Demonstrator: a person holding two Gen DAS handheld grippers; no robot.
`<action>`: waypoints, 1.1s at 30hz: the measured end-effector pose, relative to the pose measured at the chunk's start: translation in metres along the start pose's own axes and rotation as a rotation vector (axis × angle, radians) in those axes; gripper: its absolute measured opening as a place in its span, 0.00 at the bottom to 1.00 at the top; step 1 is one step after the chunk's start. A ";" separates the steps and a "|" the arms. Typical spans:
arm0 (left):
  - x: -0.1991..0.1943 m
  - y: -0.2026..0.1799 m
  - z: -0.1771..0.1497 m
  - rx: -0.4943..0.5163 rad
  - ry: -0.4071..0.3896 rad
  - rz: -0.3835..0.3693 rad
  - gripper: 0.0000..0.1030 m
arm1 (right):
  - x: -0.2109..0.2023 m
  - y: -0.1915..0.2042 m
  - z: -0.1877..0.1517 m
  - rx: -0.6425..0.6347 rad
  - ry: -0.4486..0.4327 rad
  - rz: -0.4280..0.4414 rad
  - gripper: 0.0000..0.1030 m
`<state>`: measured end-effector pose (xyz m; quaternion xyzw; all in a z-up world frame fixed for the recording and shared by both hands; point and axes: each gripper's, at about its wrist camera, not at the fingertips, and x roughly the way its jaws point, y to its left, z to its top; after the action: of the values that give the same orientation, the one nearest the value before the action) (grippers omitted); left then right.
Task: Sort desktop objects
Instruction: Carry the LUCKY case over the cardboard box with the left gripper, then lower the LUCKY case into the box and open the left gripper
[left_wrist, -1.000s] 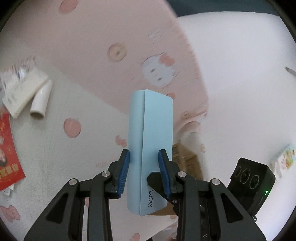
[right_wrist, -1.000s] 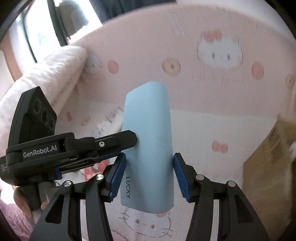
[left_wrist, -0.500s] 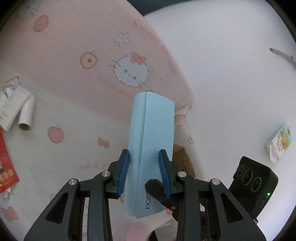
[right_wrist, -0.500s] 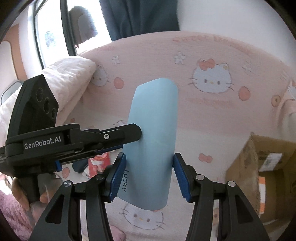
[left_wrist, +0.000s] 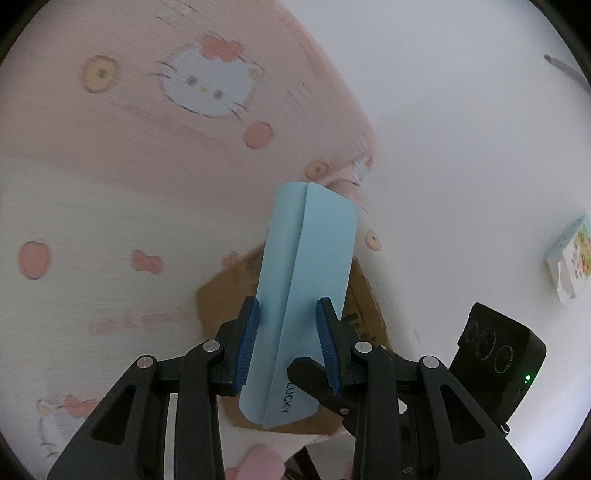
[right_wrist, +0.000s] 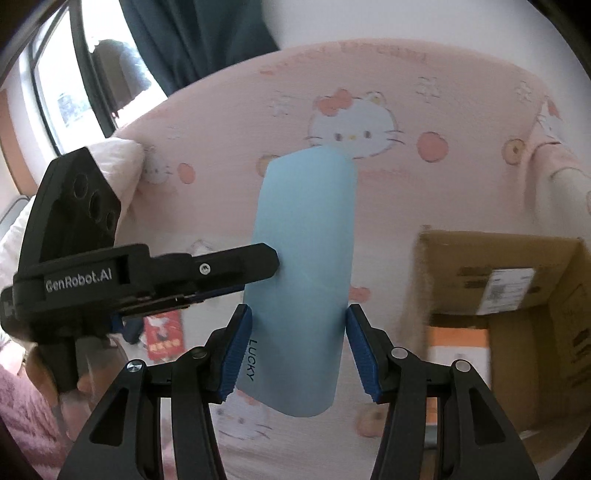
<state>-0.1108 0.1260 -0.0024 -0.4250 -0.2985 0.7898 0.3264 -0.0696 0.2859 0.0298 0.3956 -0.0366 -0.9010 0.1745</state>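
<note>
The left gripper (left_wrist: 288, 341) is clamped on a light blue folded case (left_wrist: 306, 280) printed LUCKY, its blue pads pressed against the case's two long sides near the lower end. The right gripper (right_wrist: 299, 349) closes on the same case (right_wrist: 303, 258) from the other face: its left pad touches the edge by the lettering, and the right pad sits at the opposite edge, though whether it presses there cannot be told for sure. In the right wrist view the left gripper's black finger (right_wrist: 236, 264) comes in from the left and meets the case's left edge about halfway up.

The case is held in the air, its rounded far end free, with nothing touching it above the pads.

Below and to the right stands an open cardboard box (right_wrist: 517, 295), its near rim and inner walls visible, well clear of the case's right edge. In the left wrist view the box (left_wrist: 221, 295) shows behind the case. A pink cartoon-cat mat (right_wrist: 406, 122) covers the surface beyond. A red printed card (right_wrist: 162, 332) lies at the near left, partly hidden by the left gripper.
</note>
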 end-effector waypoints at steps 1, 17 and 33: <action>0.007 -0.005 -0.001 0.010 0.011 -0.001 0.34 | -0.002 -0.006 0.001 -0.001 0.005 -0.009 0.49; 0.122 -0.050 -0.009 0.025 0.234 -0.029 0.34 | -0.046 -0.121 -0.012 0.160 0.040 -0.110 0.49; 0.160 -0.058 -0.035 0.079 0.459 0.150 0.40 | 0.004 -0.157 -0.038 0.189 0.227 0.041 0.42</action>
<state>-0.1335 0.2915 -0.0514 -0.6010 -0.1528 0.7057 0.3425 -0.0899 0.4341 -0.0310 0.5088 -0.1094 -0.8391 0.1581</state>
